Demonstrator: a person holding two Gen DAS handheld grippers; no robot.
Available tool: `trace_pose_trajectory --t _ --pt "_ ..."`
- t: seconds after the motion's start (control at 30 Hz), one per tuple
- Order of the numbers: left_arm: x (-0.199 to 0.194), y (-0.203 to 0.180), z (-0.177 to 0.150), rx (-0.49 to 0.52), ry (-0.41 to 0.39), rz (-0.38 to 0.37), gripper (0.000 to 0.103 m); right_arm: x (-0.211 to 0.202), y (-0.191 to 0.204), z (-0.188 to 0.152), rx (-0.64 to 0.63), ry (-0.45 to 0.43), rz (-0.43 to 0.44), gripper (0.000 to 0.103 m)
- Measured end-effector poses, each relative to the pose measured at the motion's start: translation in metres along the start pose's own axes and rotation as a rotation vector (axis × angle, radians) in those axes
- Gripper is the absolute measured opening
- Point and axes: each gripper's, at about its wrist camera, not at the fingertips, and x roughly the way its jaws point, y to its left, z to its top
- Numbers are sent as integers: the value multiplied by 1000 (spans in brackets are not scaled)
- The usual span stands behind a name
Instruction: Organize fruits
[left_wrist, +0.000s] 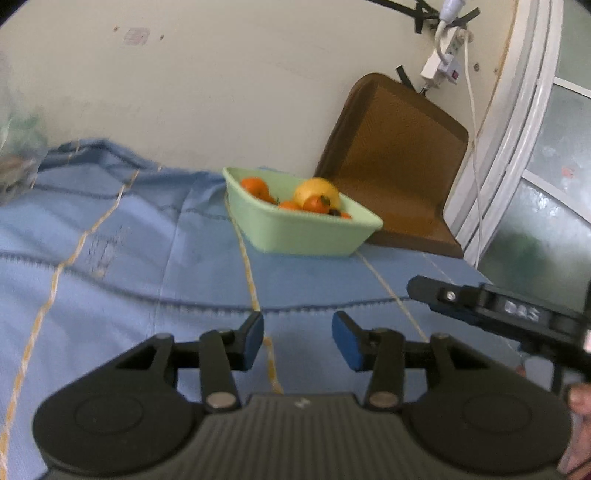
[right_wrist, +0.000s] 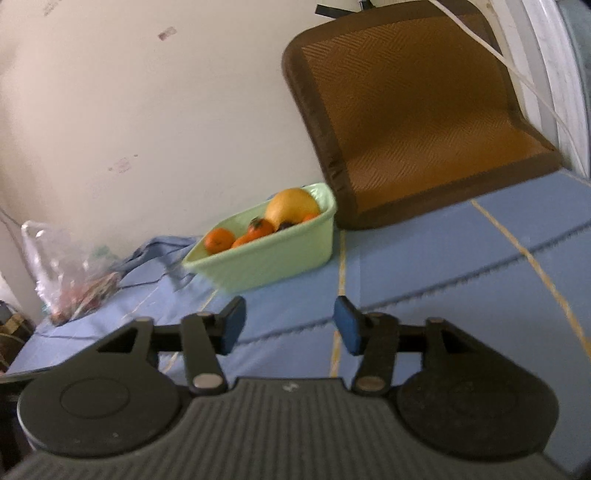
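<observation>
Both my jaws stand apart with nothing between them. Left gripper (left_wrist: 298, 338) hangs over the blue cloth (left_wrist: 110, 258), its blue pads (left_wrist: 255, 341) clear of each other and of the fabric, a yellow stripe of the cloth running up between them. Right gripper (right_wrist: 290, 325) is spread a little wider over the same cloth (right_wrist: 461, 251), also empty. In my left view the right gripper's black finger (left_wrist: 491, 306) reaches in from the right edge, nearer to me than the tub, and a bit of my hand (left_wrist: 580, 398) shows at the lower right corner.

Beyond both sets of pads sits the green tub (left_wrist: 306, 236), resting on the cloth, well apart from either gripper. Inside the tub lie the fruits: several small oranges (left_wrist: 255, 187) toward its left and front, and one big yellow fruit (left_wrist: 317, 190) at its back right. One dark small thing lies among them; I cannot tell what it is. From my right view the tub (right_wrist: 266, 258) looks tilted, but that view itself is rolled.

Right of the tub, just beside it, a brown mat (left_wrist: 399, 166) leans against the wall (left_wrist: 203, 92). Far left of the tub, a clear plastic bag (right_wrist: 66, 273) with blurred contents sits at the cloth's edge. Above the mat, a white power strip (left_wrist: 443, 59) hangs on the wall, with a window frame (left_wrist: 524, 110) to its right.
</observation>
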Motion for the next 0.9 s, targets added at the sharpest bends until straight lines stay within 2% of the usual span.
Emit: trace_pose_trajectory --t 0.1,0.27,0.53,0.7,0.9 --pt "-4 -1 -5 4 -22 24 43 -7 9 -8 -27 13 22 59" --pt "-14 -9 -11 43 -77 70 53 -10 12 -14 4 7 13 60" --pt "-16 0 -9 -11 -92 126 54 -11 6 -13 22 -28 -28 62" --pt "-17 -3 -9 2 -95 158 58 -11 4 -11 30 -24 -34 63" --pt "-18 -7 -10 21 -106 200 72 -11 7 -12 10 -21 -40 63"
